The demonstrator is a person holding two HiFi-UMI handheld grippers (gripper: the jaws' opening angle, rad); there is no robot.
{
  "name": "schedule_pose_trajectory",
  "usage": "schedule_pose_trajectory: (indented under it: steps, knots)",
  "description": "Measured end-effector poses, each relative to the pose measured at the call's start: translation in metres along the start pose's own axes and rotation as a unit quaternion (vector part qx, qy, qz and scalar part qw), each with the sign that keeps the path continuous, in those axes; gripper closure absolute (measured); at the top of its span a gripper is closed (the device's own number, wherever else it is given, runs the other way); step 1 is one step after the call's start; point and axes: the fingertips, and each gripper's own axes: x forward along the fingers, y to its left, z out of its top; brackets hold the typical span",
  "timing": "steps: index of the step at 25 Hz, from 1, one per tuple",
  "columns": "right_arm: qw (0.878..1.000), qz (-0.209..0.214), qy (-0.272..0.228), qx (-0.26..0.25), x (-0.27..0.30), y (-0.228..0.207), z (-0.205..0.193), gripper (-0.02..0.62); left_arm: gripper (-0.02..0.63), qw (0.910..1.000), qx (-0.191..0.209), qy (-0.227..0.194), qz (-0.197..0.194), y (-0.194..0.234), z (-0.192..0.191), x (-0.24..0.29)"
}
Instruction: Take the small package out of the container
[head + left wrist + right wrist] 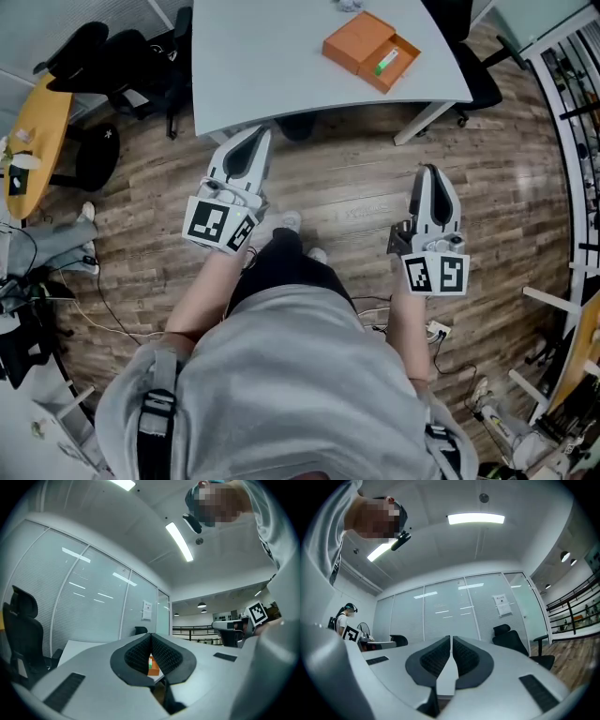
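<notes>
The open orange cardboard container lies on the pale grey tabletop near its front right corner, with the small green-and-white package in its tray. The left gripper and right gripper hang over the wooden floor, jaws closed on nothing (probably at rest before the reach).

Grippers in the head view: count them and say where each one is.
2. The left gripper is by the white table's front edge; the right gripper is over the wooden floor, further right. None seems hidden.
</notes>
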Motion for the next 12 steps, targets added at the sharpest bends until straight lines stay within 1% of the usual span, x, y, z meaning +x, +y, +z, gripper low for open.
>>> schedule_pose_trajectory:
  steps: [4,7,12]
  knots:
    - [1.0,0.015,0.002,-0.007,0.032,-0.003,-0.005,0.545,0.587,0.9999,-0.002,-0.009,-0.005,0.023,-0.004,0.031]
    - [1.0,0.008,-0.002,-0.015,0.065,-0.01,-0.004,0.545,0.588,0.9996,-0.001,-0.016,-0.023,0.042,-0.003,0.064]
    - [0.999,-0.011,-0.015,-0.039,0.136,-0.028,-0.001,0.545,0.588,0.9979,0.014,-0.029,-0.056,0.082,0.01,0.121]
